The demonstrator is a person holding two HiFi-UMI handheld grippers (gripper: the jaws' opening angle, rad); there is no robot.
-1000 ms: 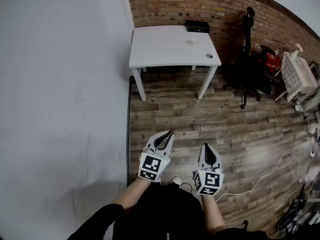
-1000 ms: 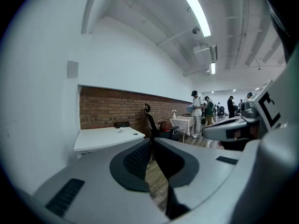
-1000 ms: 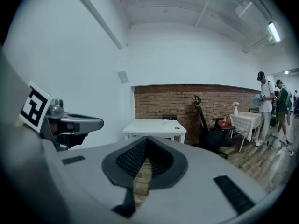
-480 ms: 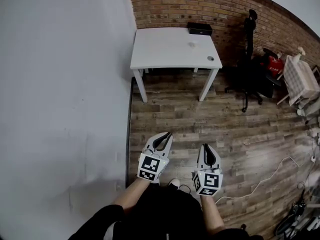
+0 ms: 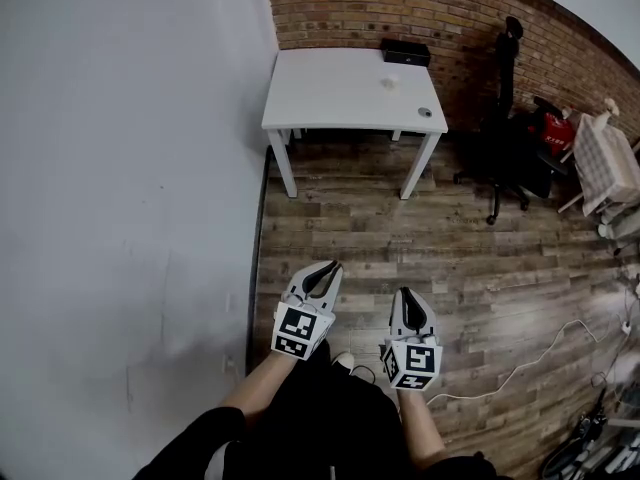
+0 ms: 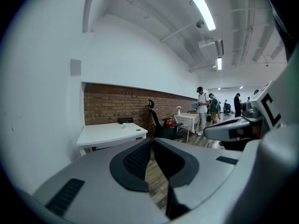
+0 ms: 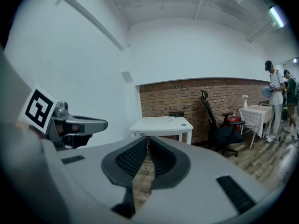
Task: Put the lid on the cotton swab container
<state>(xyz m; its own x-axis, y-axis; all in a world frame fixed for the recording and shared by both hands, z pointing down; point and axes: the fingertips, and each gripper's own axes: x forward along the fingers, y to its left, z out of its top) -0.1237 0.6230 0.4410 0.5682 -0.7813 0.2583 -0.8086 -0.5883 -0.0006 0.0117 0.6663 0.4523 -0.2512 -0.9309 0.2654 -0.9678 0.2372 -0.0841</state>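
The left claw [image 5: 331, 266] and the right claw [image 5: 404, 293] are hanging side by side over the wooden floor [image 5: 480, 268], both clenched on nothing. The cotton swab container [image 5: 390, 82] is sitting on the white surface [image 5: 325, 93], well ahead of both tips.

No words, numbers or brand names can be read anywhere. The only signs are black-and-white square markers [image 5: 297, 330] on the left gripper [image 5: 333, 266] and right gripper [image 5: 404, 293], bearing no letters.
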